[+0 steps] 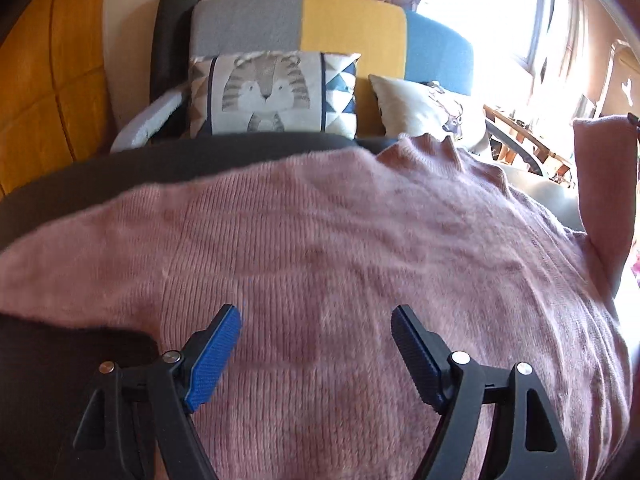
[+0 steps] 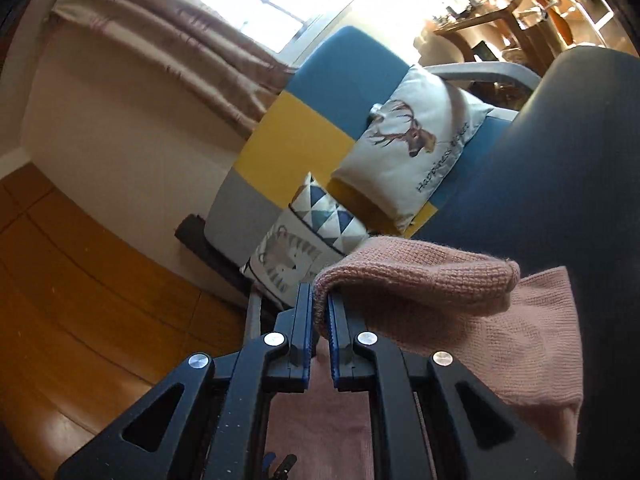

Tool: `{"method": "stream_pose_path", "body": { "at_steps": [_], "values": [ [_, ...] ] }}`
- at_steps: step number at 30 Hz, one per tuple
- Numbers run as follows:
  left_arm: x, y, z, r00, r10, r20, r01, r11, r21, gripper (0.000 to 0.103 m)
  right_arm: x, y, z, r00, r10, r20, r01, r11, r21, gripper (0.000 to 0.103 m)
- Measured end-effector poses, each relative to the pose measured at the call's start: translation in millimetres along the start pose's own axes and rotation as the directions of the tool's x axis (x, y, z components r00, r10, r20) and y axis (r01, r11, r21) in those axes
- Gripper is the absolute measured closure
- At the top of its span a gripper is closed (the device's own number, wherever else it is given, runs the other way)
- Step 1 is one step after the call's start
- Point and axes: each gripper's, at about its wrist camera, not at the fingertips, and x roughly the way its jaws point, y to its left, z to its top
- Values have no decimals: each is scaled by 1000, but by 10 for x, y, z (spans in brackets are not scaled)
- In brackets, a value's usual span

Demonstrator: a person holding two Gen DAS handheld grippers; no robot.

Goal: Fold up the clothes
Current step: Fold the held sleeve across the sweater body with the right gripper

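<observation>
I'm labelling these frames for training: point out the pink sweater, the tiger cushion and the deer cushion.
pink sweater [image 1: 320, 240]: left wrist view, middle of its spread knit body.
tiger cushion [image 1: 262, 92]: left wrist view, on the tiger's face.
deer cushion [image 2: 416, 140]: right wrist view, on the printed deer's head.

— We see a fuzzy, ribbed knit sweater [image 1: 340, 240], matt pink wool by its look.

— We agree; our left gripper [image 1: 316, 316] looks like matt black plastic, its pads [image 1: 216, 356] rough blue, while the floor [image 2: 80, 280] is glossy wood.
</observation>
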Motion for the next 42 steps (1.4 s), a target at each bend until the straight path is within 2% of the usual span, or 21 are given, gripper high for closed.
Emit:
{"method": "stream_pose_path", "body": {
  "at_steps": [3, 6, 9, 15, 16, 18, 19, 21, 22, 23, 24, 25, 27, 30, 31, 33, 34, 35, 39, 41, 42],
  "values": [
    [18, 141, -39, 999, -47, -3, 46, 996, -72, 23, 376, 197, -374, 996, -41, -85, 29, 991, -133, 96],
    [17, 191, -91, 998, -65, 11, 66, 993, -93, 23, 712, 300, -822, 979, -117, -164, 67, 956, -285, 96],
    [28, 152, -101, 999, -45, 10, 45, 996, -73, 23, 1019, 363, -1278, 952, -208, -223, 94, 896, -433, 96],
    [60, 86, -105, 1000, -10, 0, 10, 999, -36, 21, 1310, 338, -1943, 904, -359, -231, 137, 756, -640, 96],
    [63, 84, -105, 1000, -8, 0, 8, 999, -35, 21, 1315, 302, -2002, 901, -368, -231, 141, 751, -645, 95],
    [69, 82, -105, 1000, -7, 0, 7, 999, -33, 21, 1297, 198, -2039, 902, -343, -263, 128, 793, -595, 94],
    [69, 85, -108, 1000, -8, 0, 8, 999, -34, 21, 1276, 129, -2043, 906, -322, -275, 123, 822, -556, 87],
    [71, 86, -113, 1000, -10, 0, 10, 999, -35, 20, 1180, -84, -1980, 930, -241, -279, 111, 905, -411, 75],
    [75, 81, -114, 1000, -9, 0, 9, 999, -33, 20, 1131, -191, -1949, 940, -201, -275, 102, 937, -335, 66],
    [78, 76, -115, 1000, -9, -1, 9, 999, -32, 19, 1083, -298, -1918, 950, -161, -268, 90, 962, -256, 57],
    [82, 67, -115, 1000, -7, -2, 7, 1000, -28, 19, 1035, -404, -1887, 959, -121, -258, 76, 981, -176, 54],
    [86, 57, -114, 1000, -4, -3, 4, 1000, -24, 18, 986, -511, -1856, 966, -82, -244, 60, 994, -95, 50],
    [104, 17, -108, 1000, 3, -7, -3, 1000, -12, 16, 890, -724, -1793, 978, -8, -207, 22, 997, 68, 49],
    [122, -18, -103, 1000, 10, -12, -10, 1000, 4, 14, 745, -1043, -1700, 987, 91, -129, -48, 952, 303, 50],
    [126, -26, -105, 1000, 11, -12, -11, 1000, 5, 13, 721, -1109, -1667, 988, 107, -112, -61, 935, 350, 50],
    [126, -29, -103, 1000, 8, -12, -8, 1000, 3, 13, 785, -1055, -1594, 987, 80, -139, -32, 949, 313, 66],
    [126, -29, -103, 1000, 6, -11, -6, 1000, 2, 13, 815, -1004, -1561, 986, 66, -151, -20, 958, 285, 85],
    [126, -28, -103, 1000, 5, -11, -5, 1000, 1, 13, 838, -897, -1534, 986, 52, -159, -13, 972, 236, 90],
    [127, -40, -104, 1000, 5, -10, -5, 1000, 2, 13, 997, -334, -1612, 983, 4, -181, -2, 1000, 14, 90],
    [128, -40, -106, 1000, 2, -10, -2, 1000, 1, 12, 1151, 11, -1786, 974, -18, -225, -13, 991, -134, 90],
    [126, -38, -105, 1000, -1, -10, 1, 1000, -2, 12, 1242, 146, -1908, 962, -14, -273, -39, 981, -191, 89]
  ]
}}
